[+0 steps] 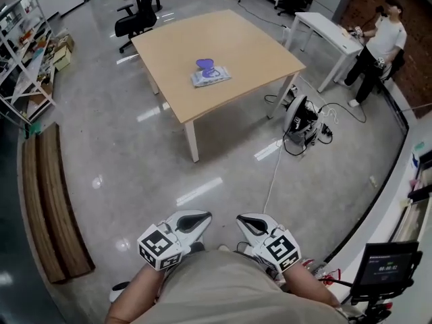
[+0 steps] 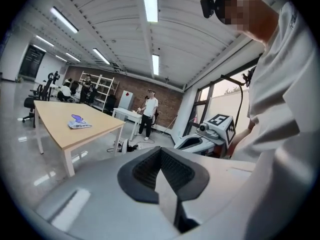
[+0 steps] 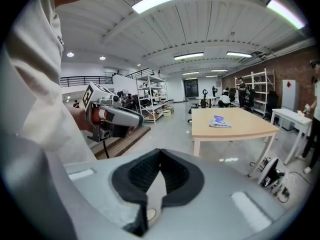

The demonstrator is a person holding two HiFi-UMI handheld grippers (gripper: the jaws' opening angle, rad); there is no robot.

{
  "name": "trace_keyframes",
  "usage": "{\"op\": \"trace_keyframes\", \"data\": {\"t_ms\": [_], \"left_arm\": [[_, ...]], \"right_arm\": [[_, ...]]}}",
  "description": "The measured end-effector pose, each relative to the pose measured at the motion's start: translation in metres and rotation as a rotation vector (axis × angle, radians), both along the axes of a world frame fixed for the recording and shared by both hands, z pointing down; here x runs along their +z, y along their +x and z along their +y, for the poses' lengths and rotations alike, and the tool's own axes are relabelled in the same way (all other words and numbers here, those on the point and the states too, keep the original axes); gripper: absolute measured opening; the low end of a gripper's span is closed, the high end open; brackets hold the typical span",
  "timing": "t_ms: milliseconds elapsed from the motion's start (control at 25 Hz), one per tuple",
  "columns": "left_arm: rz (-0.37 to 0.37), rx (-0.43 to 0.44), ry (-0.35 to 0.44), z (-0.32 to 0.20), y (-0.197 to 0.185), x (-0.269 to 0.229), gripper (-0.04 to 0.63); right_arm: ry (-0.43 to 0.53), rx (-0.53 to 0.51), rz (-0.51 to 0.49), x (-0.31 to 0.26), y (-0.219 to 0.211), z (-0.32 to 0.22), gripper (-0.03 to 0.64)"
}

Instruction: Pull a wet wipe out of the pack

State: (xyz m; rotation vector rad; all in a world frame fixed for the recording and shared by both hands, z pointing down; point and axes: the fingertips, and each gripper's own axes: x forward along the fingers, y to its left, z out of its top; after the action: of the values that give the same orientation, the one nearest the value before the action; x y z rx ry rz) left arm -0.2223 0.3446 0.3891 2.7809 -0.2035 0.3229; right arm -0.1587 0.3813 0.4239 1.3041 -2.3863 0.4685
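The wet wipe pack (image 1: 210, 73), white with a purple lid flipped up, lies near the middle of a light wooden table (image 1: 256, 52) across the floor. It shows small in the left gripper view (image 2: 79, 122) and the right gripper view (image 3: 219, 122). My left gripper (image 1: 198, 217) and right gripper (image 1: 245, 220) are held side by side close to my body, far short of the table. Both are shut with nothing between the jaws (image 2: 161, 150) (image 3: 160, 152). Each gripper view shows the other gripper beside it.
A glossy grey floor lies between me and the table. A wheeled device with cables (image 1: 302, 121) sits by the table's right leg. Office chairs (image 1: 135, 19), a white desk (image 1: 331, 31) with a person (image 1: 379, 42), a wooden bench (image 1: 54, 208), shelves (image 1: 23, 52) and a monitor (image 1: 389, 265) ring the room.
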Motion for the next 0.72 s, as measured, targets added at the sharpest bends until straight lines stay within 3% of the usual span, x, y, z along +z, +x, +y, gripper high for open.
{"op": "trace_keyframes", "data": {"t_ms": [200,400,560,720], "left_arm": [[0.003,0.072,0.008,-0.045,-0.034,0.011,0.005],[-0.025,0.074,-0.029,-0.076,-0.047,0.031,0.005],[-0.053,0.081,-0.041,-0.105,-0.023,0.050,0.005],[-0.061,0.082,-0.016,-0.143,0.025,0.052,0.005]], "right_arm": [[-0.002,0.053,0.028,0.000,-0.026,-0.044,0.003],[-0.033,0.077,0.035,0.008,-0.035,-0.066,0.003],[-0.032,0.078,0.038,0.018,-0.007,-0.097,0.003],[-0.019,0.074,0.016,0.028,0.038,-0.139,0.003]]}}
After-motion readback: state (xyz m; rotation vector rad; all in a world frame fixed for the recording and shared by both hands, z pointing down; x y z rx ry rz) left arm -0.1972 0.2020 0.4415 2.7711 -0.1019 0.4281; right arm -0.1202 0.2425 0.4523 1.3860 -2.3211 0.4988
